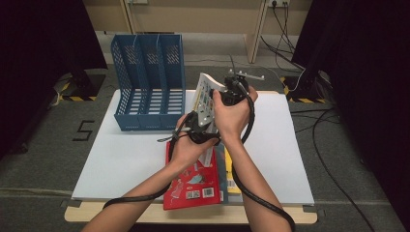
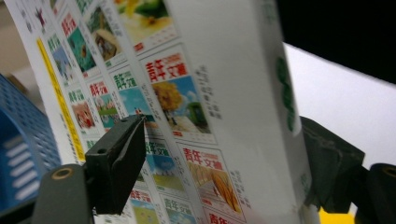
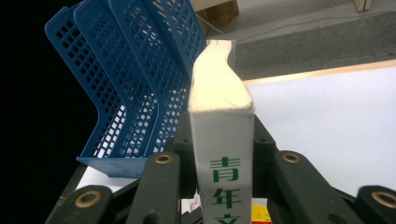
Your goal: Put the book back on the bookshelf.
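Right claw (image 3: 223, 154) grips book (image 3: 224, 149), spine "青年文"

A white rectangular tabletop (image 1: 121, 164) on a pale wooden base stands on grey carpet (image 1: 43, 159) marked with a black numeral five (image 1: 83, 130). Black curtains (image 1: 367, 72) flank it; black cables (image 1: 333, 125) trail across the floor.

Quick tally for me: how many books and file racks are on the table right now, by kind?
Books held up in the jaws: 1, the white book
Books lying flat: 3, the red book, a grey-blue one and a yellow one
File racks: 1, the blue rack
Total: 5
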{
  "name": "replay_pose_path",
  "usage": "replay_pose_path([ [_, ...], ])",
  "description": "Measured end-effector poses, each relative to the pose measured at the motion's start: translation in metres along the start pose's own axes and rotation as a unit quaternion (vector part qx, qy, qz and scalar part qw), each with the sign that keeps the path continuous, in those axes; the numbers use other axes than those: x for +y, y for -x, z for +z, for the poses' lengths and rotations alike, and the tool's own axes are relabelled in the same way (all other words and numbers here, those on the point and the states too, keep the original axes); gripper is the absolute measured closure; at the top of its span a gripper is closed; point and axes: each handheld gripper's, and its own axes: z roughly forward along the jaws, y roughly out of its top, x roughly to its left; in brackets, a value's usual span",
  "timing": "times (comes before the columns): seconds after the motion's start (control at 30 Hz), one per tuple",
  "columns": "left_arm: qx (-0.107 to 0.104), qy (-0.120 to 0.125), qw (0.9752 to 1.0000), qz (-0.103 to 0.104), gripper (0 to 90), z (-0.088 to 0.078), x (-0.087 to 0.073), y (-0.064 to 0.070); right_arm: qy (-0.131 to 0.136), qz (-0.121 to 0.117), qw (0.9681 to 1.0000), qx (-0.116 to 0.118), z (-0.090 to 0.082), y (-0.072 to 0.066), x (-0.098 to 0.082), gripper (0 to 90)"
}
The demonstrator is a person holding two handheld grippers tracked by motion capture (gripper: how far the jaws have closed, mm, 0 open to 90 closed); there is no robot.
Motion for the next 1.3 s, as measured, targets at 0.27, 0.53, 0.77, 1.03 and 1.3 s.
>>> replay_pose_path([
  [0.27, 0.017, -0.006, 0.9998, 0.004, 26.6, 0.0, 0.003, -0.006, 0.004, -0.003, 1.0, 0.003, -0.002, -0.004, 0.002, 72.0],
  [0.53, 0.045, 0.007, 0.999, 0.002, 42.4, -0.001, -0.004, -0.008, 0.004, -0.016, 0.9999, -0.001, -0.005, -0.009, 0.0, 71.5],
  [0.77, 0.054, 0.003, 0.9985, -0.011, 52.4, -0.01, -0.009, -0.008, 0.002, -0.034, 0.9994, -0.003, -0.004, -0.019, -0.003, 67.4],
  [1.03, 0.04, 0.021, 0.998, -0.044, 72.4, -0.025, -0.024, -0.028, 0.001, -0.059, 0.9983, 0.002, 0.002, -0.034, -0.01, 51.8],
  [1.3, 0.043, 0.039, 0.9969, -0.053, 73.7, -0.042, -0.044, -0.055, 0.009, -0.087, 0.9918, 0.093, -0.017, -0.042, -0.012, 53.4],
])
